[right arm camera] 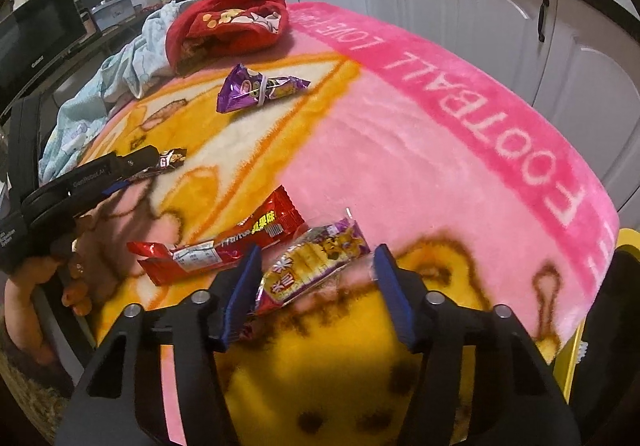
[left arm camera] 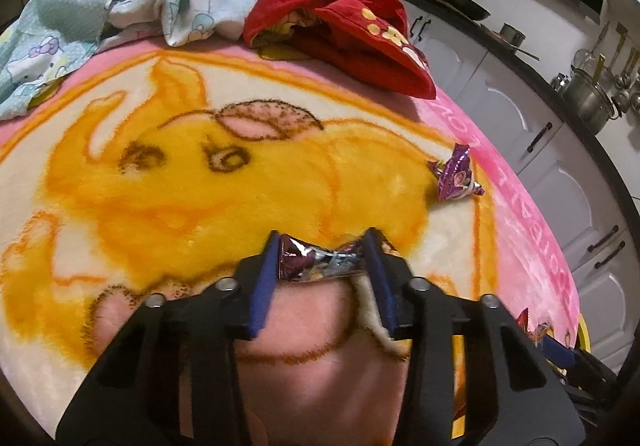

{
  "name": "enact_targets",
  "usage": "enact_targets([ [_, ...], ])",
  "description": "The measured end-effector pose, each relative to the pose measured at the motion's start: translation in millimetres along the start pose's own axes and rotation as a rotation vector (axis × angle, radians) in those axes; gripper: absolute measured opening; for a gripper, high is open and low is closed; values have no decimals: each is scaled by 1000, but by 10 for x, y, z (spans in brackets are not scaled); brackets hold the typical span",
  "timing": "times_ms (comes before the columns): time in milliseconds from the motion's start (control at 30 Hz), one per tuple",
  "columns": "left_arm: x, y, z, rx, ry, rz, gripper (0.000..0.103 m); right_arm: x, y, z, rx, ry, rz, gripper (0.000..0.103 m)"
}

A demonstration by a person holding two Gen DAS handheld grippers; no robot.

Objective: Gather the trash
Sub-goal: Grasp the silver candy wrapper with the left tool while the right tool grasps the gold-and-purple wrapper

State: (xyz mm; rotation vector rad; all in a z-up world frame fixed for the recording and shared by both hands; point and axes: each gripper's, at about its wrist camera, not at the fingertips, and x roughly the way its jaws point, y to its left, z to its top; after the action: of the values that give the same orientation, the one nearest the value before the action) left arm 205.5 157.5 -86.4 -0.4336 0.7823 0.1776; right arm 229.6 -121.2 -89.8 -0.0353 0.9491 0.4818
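Your left gripper (left arm camera: 325, 254) pinches a crumpled wrapper (left arm camera: 320, 261), your right gripper (right arm camera: 318, 268) is spread around a purple-yellow packet (right arm camera: 312, 264), red wrapper (right arm camera: 224, 246) at its 10 o'clock, red cloth (right arm camera: 228, 25) beyond.

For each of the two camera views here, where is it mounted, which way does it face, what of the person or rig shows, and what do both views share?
Left wrist: on the left gripper, looking along its fingers across the blanket toward the red garment; the gripper is shut on a crumpled wrapper.
Right wrist: on the right gripper, open around a purple-yellow snack packet beside a red wrapper; the left gripper and the person's hand show at the left edge.
Shared: the blanket, red garment, purple wrapper, kitchen cabinets.
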Motion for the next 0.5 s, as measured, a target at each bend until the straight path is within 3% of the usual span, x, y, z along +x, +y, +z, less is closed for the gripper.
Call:
enact_targets([
  [233, -27, -6, -29, 4, 3, -14, 28, -37, 7, -42, -34, -1, -11, 46],
  [500, -107, -11, -79, 11, 2, -32, 24, -91, 50, -96, -62, 13, 13, 21],
])
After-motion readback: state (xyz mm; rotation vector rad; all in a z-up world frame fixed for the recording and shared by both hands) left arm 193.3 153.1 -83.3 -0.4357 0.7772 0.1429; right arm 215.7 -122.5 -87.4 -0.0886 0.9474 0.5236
